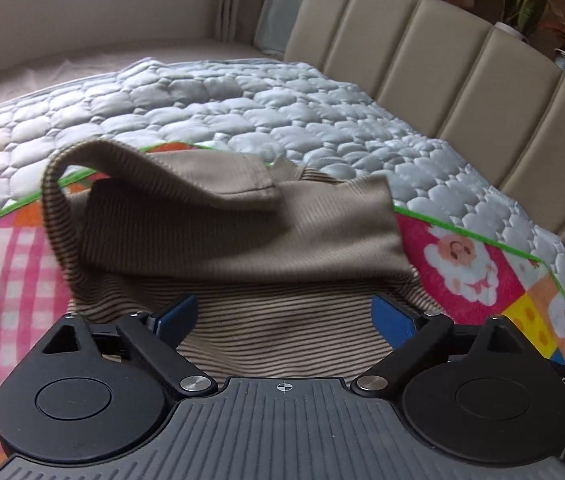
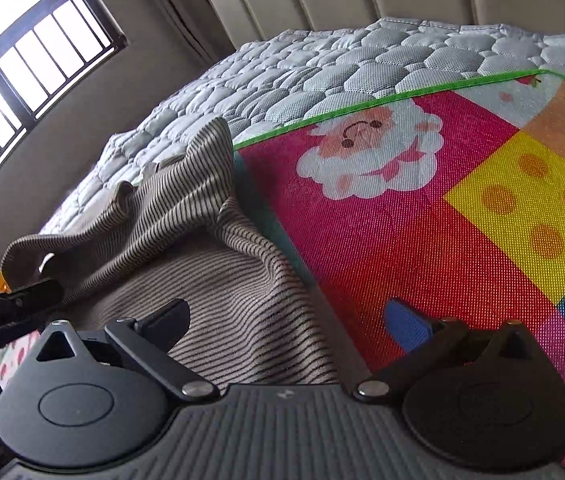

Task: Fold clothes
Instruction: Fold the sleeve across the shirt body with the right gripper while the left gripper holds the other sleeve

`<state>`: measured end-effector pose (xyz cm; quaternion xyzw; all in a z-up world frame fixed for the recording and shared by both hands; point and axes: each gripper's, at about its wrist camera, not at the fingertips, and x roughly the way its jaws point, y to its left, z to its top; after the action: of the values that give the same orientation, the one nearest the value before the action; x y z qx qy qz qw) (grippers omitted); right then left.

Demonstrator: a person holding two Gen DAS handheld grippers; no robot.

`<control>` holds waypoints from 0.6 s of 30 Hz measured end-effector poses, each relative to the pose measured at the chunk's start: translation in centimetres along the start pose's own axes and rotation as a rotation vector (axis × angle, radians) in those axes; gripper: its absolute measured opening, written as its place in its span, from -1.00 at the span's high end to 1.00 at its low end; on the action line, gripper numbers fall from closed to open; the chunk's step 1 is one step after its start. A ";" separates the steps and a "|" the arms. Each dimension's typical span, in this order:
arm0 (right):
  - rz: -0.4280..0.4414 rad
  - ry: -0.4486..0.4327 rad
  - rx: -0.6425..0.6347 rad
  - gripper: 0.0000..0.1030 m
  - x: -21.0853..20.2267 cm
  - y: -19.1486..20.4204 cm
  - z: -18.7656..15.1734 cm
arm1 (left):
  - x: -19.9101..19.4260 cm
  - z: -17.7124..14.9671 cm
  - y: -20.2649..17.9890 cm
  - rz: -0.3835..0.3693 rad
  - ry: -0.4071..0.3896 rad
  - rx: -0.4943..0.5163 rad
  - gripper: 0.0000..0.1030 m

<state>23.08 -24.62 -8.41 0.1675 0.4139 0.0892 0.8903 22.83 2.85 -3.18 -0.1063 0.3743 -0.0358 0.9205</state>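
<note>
While both tongs (image 1: 284, 316) (image 2: 298, 322) gape empty, only the left view shows the striped garment's (image 1: 242, 232) folded-over flap (plain beige)

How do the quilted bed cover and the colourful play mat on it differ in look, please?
The quilted bed cover is plain pale grey with puffy stitched cells; the play mat is flat and brightly printed with cartoon figures and coloured squares. The mat has a green border; the cover shows none. Both lie spread on the bed, under the striped garment.

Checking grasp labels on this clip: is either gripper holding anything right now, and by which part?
Nothing is held. The left gripper stands open over the beige striped knit garment, pads clear of it. The right gripper is open too, straddling the garment's edge without pinching.
</note>
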 end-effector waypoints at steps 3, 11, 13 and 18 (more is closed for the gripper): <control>-0.038 0.014 -0.074 -1.00 0.0 1.0 -0.1 | -0.5 -0.7 2.4 0.022 -0.089 -0.031 -1.00; 0.218 -0.127 -0.062 -0.73 1.1 8.9 4.8 | -0.5 2.6 8.6 0.039 -0.207 -0.091 -1.00; 0.270 -0.096 -0.031 -0.28 4.0 11.0 6.3 | 0.3 2.7 9.8 0.106 -0.218 -0.076 -1.00; 0.200 -0.120 -0.144 -0.06 9.9 15.1 7.8 | 0.4 3.5 13.9 0.045 -0.215 -0.202 -1.00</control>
<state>35.09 -9.37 -5.12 0.1484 0.3339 0.1969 0.9098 25.37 16.91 -4.06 -0.1931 0.2776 0.0345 0.9405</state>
